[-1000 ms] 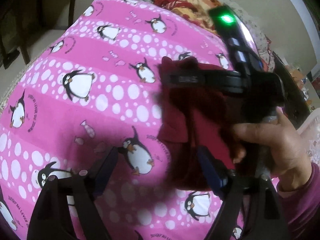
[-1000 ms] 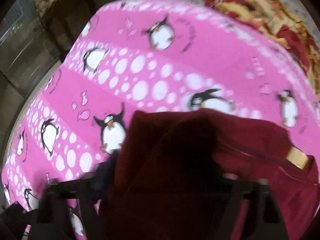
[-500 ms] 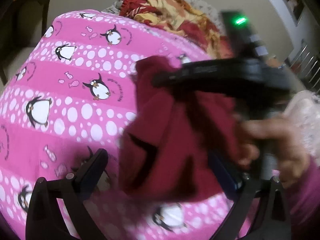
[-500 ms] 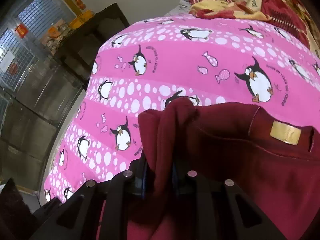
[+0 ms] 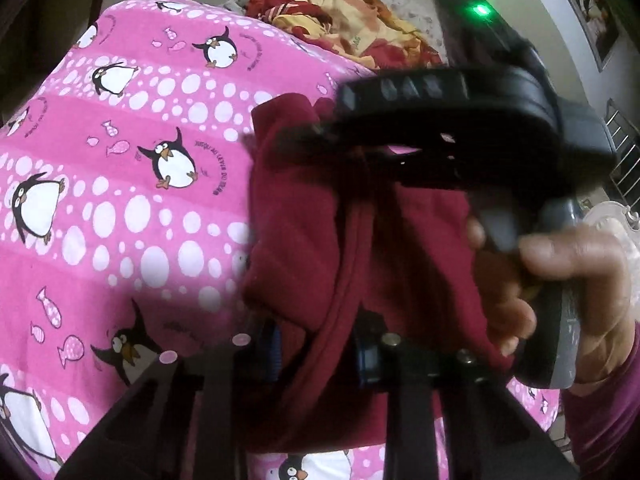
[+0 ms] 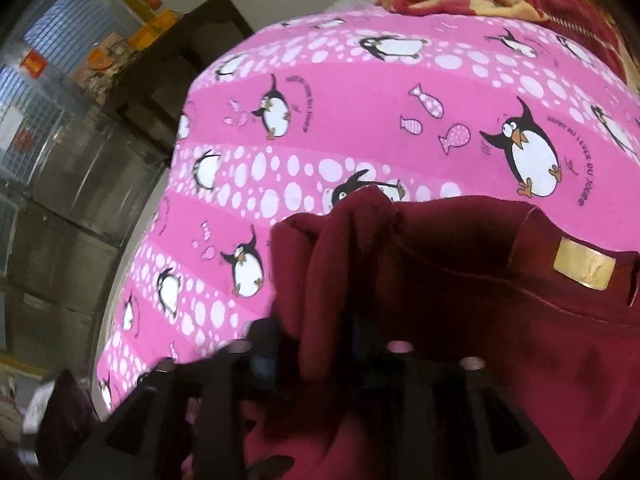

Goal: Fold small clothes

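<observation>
Over the penguin blanket (image 5: 132, 216), the left gripper (image 5: 316, 354) has just closed on the maroon garment (image 5: 304, 216).

Readable print: only the blanket's lettering.
I read "JUSQU'AU LEVER DU JOUR" curving beside the penguins on the pink blanket (image 6: 400, 92); the gold label (image 6: 584, 268) on the maroon garment (image 6: 480, 320) stays illegible.

pink penguin-print blanket (image 5: 132, 216) spread flat; red-yellow crumpled bedding (image 5: 352, 36) beyond | framed picture (image 5: 596, 20) on wall
</observation>
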